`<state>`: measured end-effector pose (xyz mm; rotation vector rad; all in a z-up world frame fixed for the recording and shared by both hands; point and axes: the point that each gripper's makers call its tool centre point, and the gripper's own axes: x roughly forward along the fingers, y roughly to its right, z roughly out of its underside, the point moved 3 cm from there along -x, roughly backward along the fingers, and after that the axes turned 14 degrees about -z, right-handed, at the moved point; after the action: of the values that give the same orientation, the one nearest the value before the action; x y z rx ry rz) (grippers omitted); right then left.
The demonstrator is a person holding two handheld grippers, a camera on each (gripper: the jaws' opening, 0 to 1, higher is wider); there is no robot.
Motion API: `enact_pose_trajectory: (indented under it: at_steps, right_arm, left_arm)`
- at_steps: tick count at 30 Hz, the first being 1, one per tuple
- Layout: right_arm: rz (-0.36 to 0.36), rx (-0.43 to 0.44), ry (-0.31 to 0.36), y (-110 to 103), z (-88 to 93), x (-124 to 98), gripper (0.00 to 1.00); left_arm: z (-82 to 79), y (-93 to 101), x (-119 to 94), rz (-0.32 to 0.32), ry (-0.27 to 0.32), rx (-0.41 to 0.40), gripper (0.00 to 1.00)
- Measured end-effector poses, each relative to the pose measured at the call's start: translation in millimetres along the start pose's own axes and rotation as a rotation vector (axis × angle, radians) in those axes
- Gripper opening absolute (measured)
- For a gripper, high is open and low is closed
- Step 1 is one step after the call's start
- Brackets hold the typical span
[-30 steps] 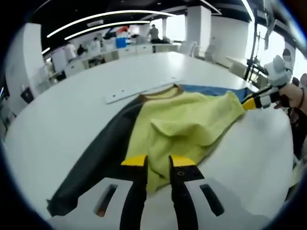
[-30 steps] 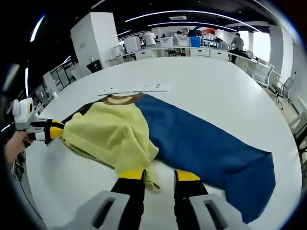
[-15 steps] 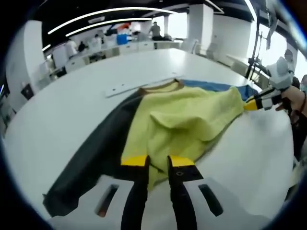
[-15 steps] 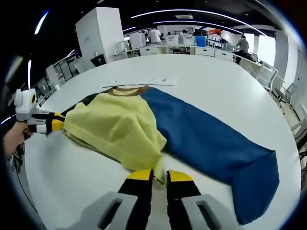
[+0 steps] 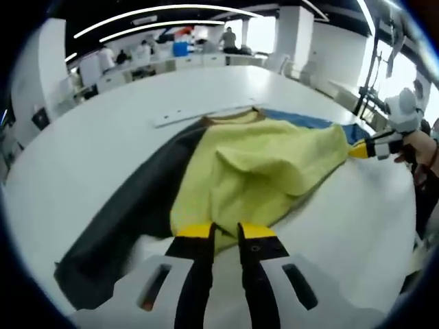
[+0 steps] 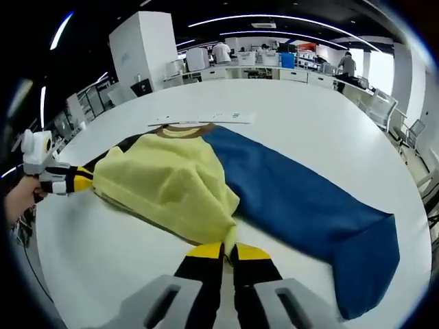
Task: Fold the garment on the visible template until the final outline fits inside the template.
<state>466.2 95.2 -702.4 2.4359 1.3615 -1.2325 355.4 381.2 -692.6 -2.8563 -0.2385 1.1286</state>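
A garment with a yellow body [image 5: 260, 164], a dark sleeve [image 5: 123, 219] and a blue sleeve [image 6: 302, 205] lies on the white table [image 6: 309, 116]. In the left gripper view my left gripper [image 5: 226, 232] is closed onto the yellow hem's near edge. At the far right of that view, my right gripper [image 5: 357, 149] pinches the hem's other corner. In the right gripper view my right gripper [image 6: 228, 251] is shut on the yellow hem [image 6: 171, 181], and the left gripper [image 6: 86, 181] holds the hem's left corner. A brown collar [image 6: 180, 130] lies beside a white strip [image 6: 206, 119].
The white strip [image 5: 199, 114] lies just beyond the collar. A person's hand [image 6: 17, 199] holds the left gripper at the table's edge. Chairs [image 6: 381, 103] stand past the far rim, with desks and people further back. Bare table [image 5: 89, 137] surrounds the garment.
Both grippers' jaws have narrowed onto the yellow hem; the right one went from clearly apart to nearly touching. The hem now sits bunched right at both sets of tips.
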Motion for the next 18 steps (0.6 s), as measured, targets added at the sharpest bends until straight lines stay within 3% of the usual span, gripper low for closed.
enact_pose_trajectory:
  at_steps: [8,18]
  right_arm:
    - [-0.001,-0.008,0.009,-0.8,-0.2,0.0,0.00]
    - [-0.012,-0.029,0.028,-3.7,-1.6,-11.1,0.00]
  left_arm:
    - [2.0,0.0,6.1,0.003,-0.013,-0.086,0.01]
    - [0.7,-2.4,-5.9,-0.005,-0.010,-0.071,0.00]
